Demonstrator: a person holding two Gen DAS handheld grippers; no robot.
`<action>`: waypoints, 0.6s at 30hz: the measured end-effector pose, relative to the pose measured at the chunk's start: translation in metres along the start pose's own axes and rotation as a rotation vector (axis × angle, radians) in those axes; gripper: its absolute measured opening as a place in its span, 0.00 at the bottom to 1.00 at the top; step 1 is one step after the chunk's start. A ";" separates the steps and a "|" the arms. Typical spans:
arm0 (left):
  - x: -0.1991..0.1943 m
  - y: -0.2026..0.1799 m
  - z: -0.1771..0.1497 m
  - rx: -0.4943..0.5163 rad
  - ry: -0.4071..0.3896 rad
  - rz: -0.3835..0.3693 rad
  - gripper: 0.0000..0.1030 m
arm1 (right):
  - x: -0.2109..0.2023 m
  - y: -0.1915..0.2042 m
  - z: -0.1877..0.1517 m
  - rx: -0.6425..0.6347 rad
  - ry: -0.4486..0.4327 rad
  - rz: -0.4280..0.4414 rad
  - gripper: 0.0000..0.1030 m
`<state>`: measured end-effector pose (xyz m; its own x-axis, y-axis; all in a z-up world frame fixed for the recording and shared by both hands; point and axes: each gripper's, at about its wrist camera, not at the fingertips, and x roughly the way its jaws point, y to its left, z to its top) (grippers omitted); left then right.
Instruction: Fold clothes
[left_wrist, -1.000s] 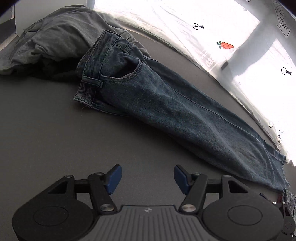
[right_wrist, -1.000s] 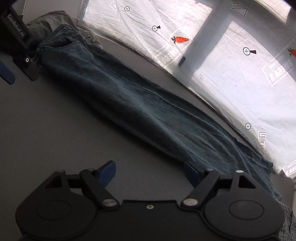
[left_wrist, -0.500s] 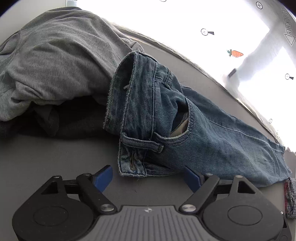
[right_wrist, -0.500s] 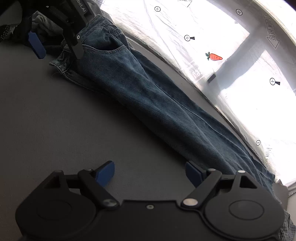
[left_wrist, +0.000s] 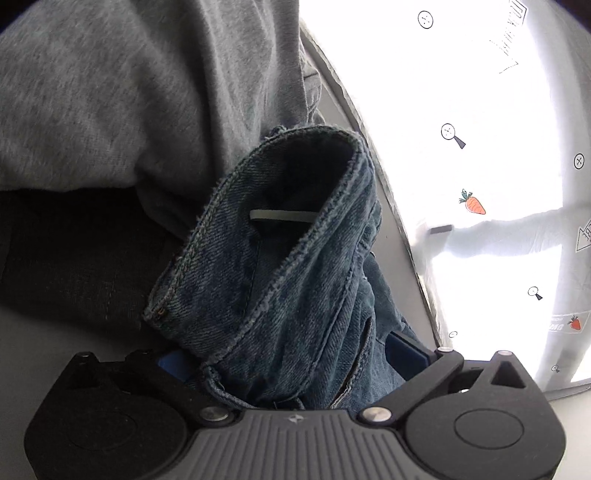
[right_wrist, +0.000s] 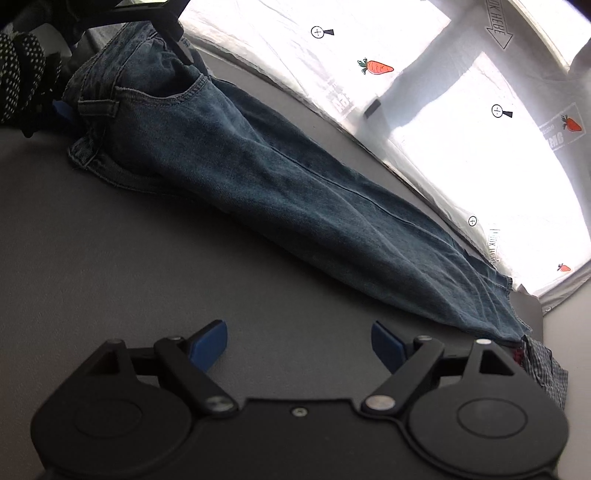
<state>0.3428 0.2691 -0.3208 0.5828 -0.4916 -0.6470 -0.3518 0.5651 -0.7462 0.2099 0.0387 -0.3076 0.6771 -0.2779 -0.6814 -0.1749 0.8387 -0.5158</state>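
Right wrist | one jeans (right_wrist: 295, 184) | right gripper (right_wrist: 299, 343) apart | left gripper (left_wrist: 288, 360) opening around waistband

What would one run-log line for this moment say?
left tongs: opening, jeans waistband between | right tongs: open, empty, above table | jeans: flat, unfolded

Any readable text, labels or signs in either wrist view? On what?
"LOOK HERE", mirrored, in an arrow outline on the white sheet behind the table.
Second arrow sign, lower on the sheet: probably the same words, too small to be sure.
Boxed label with a red picture: mirrored and blurred, unreadable.
Grey print beside the sheet's shadow: unreadable.
Jeans: no text visible.
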 end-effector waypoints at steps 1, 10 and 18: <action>0.002 -0.006 -0.001 0.013 0.001 0.027 0.99 | 0.000 0.000 -0.001 0.001 0.008 -0.002 0.83; -0.019 -0.041 -0.015 0.073 -0.029 0.180 0.26 | -0.009 0.003 0.008 -0.125 -0.095 0.013 0.83; -0.048 -0.122 -0.029 0.250 -0.106 0.131 0.24 | -0.014 0.031 0.040 -0.292 -0.331 0.035 0.91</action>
<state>0.3364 0.2043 -0.2033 0.6225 -0.3391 -0.7053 -0.2457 0.7710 -0.5876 0.2238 0.0873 -0.2937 0.8511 -0.0468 -0.5230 -0.3647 0.6639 -0.6529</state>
